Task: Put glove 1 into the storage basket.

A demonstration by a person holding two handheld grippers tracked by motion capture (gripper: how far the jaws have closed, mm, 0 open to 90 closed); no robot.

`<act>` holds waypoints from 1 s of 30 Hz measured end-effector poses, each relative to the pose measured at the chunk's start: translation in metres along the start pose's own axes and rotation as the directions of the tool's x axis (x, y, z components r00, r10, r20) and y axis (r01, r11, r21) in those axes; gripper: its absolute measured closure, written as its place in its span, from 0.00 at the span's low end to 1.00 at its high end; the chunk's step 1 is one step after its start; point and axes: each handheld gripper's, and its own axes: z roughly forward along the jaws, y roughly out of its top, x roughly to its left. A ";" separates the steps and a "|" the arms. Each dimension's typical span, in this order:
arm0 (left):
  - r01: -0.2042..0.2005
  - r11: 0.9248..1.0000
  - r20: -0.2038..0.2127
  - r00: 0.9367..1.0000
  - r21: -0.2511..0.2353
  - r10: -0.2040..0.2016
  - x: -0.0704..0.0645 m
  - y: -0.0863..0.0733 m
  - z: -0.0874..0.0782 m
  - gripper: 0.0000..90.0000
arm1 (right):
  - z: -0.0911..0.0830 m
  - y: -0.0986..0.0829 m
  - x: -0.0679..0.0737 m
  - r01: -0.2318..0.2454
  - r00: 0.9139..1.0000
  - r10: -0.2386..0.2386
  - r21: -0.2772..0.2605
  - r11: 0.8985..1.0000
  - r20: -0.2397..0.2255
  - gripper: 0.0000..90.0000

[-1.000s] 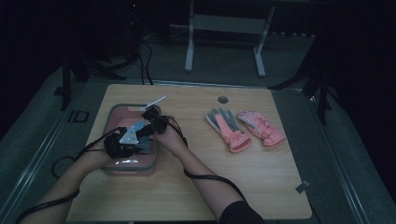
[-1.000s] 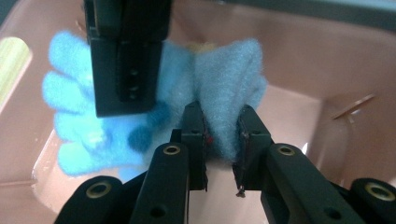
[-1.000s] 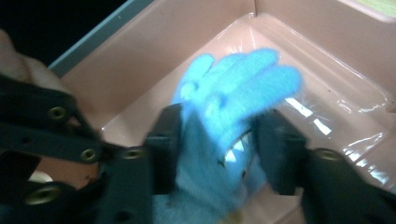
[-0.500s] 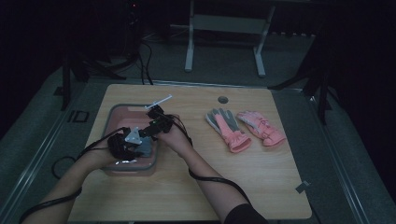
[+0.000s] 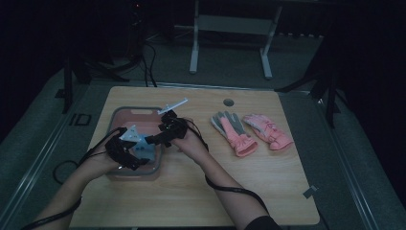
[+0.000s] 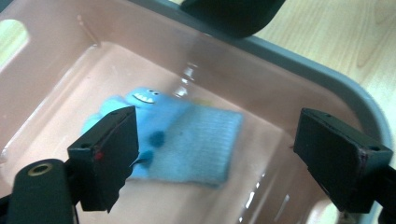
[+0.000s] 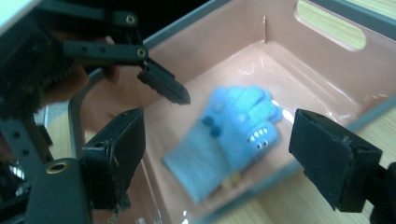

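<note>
A blue knitted glove (image 6: 177,140) with a monster face lies flat on the bottom of a pink tub (image 6: 327,86) with a grey rim. In the high view the tub (image 5: 135,111) sits at the table's left, and the glove (image 5: 147,151) shows between my two hands. My left gripper (image 6: 224,158) hovers open above the glove, touching nothing. My right gripper (image 7: 219,158) is also open, over the tub's (image 7: 224,28) right side with the glove (image 7: 229,135) below it. From above, the left gripper (image 5: 127,149) and the right gripper (image 5: 165,132) stand close together over the tub.
Two pink gloves lie right of the tub on the wooden table: one with a grey palm (image 5: 234,130) and another (image 5: 268,130) beside it. A round hole (image 5: 228,102) is near the far edge. A metal stand (image 5: 230,28) stands on the floor beyond the table.
Both hands have stayed over the tub with only small shifts. The right gripper has drifted slightly toward the tub's right side.
</note>
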 end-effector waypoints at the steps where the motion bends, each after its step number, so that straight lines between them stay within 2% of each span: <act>1: 0.000 1.000 0.000 1.000 0.000 0.000 0.000 0.000 0.000 0.16 | 0.000 0.000 0.000 0.000 1.000 0.000 0.000 1.000 0.000 0.21; 2: -0.001 1.000 0.015 1.000 -0.013 0.001 -0.004 0.004 0.000 0.16 | -0.006 -0.007 0.000 0.022 1.000 -0.022 -0.006 1.000 0.002 0.21; 4: -0.005 0.999 0.024 1.000 -0.032 0.006 -0.010 0.009 -0.001 0.16 | -0.013 -0.014 0.000 0.033 0.999 -0.033 -0.010 0.999 0.011 0.21; 7: -0.011 0.999 0.030 0.999 -0.048 0.012 -0.015 0.015 -0.001 0.16 | -0.021 -0.022 0.000 0.033 0.999 -0.033 -0.016 0.999 0.006 0.21; 8: -0.017 0.997 0.038 0.999 -0.070 0.019 -0.021 0.021 -0.001 0.16 | -0.030 -0.031 -0.002 0.030 1.000 -0.030 -0.015 0.999 0.010 0.21; 11: -0.014 0.996 0.063 0.998 -0.089 0.019 -0.027 0.027 0.000 0.15 | -0.041 -0.041 -0.005 0.025 1.000 -0.025 -0.031 0.999 0.012 0.20; 15: -0.030 0.990 0.114 0.992 -0.137 0.046 -0.043 0.042 0.006 0.15 | -0.058 -0.053 -0.009 0.038 0.999 -0.036 -0.040 0.999 0.036 0.20; 16: -0.030 0.989 0.136 0.989 -0.144 0.050 -0.046 0.044 0.007 0.15 | -0.063 -0.056 -0.011 0.025 0.999 -0.024 -0.027 0.999 0.035 0.21; 17: -0.030 0.989 0.136 0.989 -0.144 0.050 -0.046 0.044 0.007 0.15 | -0.067 -0.059 -0.012 0.005 1.000 -0.005 -0.007 1.000 0.026 0.22; 18: -0.029 0.990 0.184 0.981 -0.141 0.055 -0.051 0.049 0.011 0.15 | -0.072 -0.062 -0.014 -0.004 1.000 0.004 -0.002 1.000 0.021 0.22; 19: -0.029 0.990 0.184 0.981 -0.141 0.055 -0.051 0.049 0.011 0.15 | -0.072 -0.062 -0.014 -0.004 1.000 0.004 -0.002 1.000 0.021 0.22; 21: -0.051 0.988 0.189 0.979 -0.145 0.078 -0.060 0.055 0.018 0.15 | -0.083 -0.072 -0.018 -0.003 0.999 0.003 -0.007 1.000 0.040 0.20; 25: -0.058 0.986 0.195 0.977 -0.156 0.088 -0.068 0.059 0.025 0.15 | -0.093 -0.082 -0.021 0.014 0.998 -0.013 -0.020 1.000 0.058 0.19; 27: -0.059 0.985 0.216 0.972 -0.162 0.094 -0.076 0.061 0.032 0.15 | -0.103 -0.092 -0.025 0.030 0.997 -0.027 -0.035 0.999 0.073 0.18; 28: -0.059 0.985 0.216 0.972 -0.162 0.094 -0.076 0.061 0.032 0.15 | -0.105 -0.094 -0.026 0.032 0.997 -0.029 -0.037 0.999 0.076 0.18; 29: -0.067 0.984 0.229 0.968 -0.167 0.105 -0.083 0.062 0.037 0.15 | -0.108 -0.097 -0.028 0.033 0.996 -0.029 -0.040 0.999 0.082 0.18; 30: -0.067 0.984 0.229 0.968 -0.167 0.105 -0.083 0.062 0.037 0.15 | -0.112 -0.101 -0.029 0.026 0.996 -0.022 -0.041 0.999 0.088 0.18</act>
